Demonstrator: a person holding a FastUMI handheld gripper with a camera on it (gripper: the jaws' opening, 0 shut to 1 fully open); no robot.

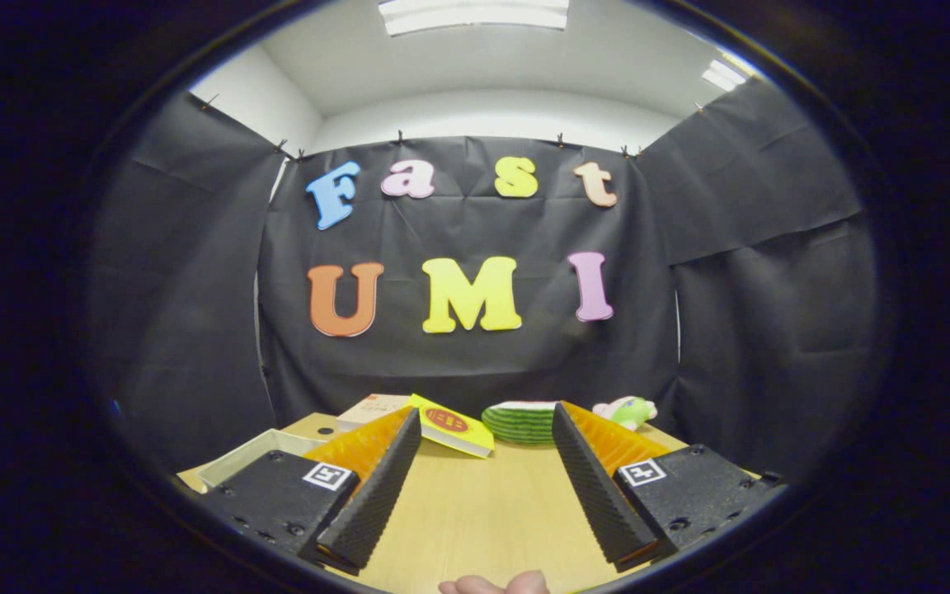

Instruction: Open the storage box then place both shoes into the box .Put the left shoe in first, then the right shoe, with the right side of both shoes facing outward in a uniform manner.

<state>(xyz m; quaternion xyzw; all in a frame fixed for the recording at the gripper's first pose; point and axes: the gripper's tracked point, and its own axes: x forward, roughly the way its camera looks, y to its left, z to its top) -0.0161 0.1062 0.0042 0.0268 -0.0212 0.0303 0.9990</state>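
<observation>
Box (256,452) — pale, lid seemingly off — lies left of the gripper (483,487), whose fingers gape wide, holding nothing. Risk: clutter beyond the fingers — book (452,426), striped toy (520,422) — could get knocked.

One yellow box (452,431), one watermelon slice (519,422), one plush toy (628,410), one white tray (252,455)

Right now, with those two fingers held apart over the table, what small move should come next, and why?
Probably swing the gripper toward the white open tray beside one finger, looking for the box. The fingers are apart with bare wooden table between them; beyond them lie a yellow book, a watermelon-slice toy and a plush toy.
</observation>
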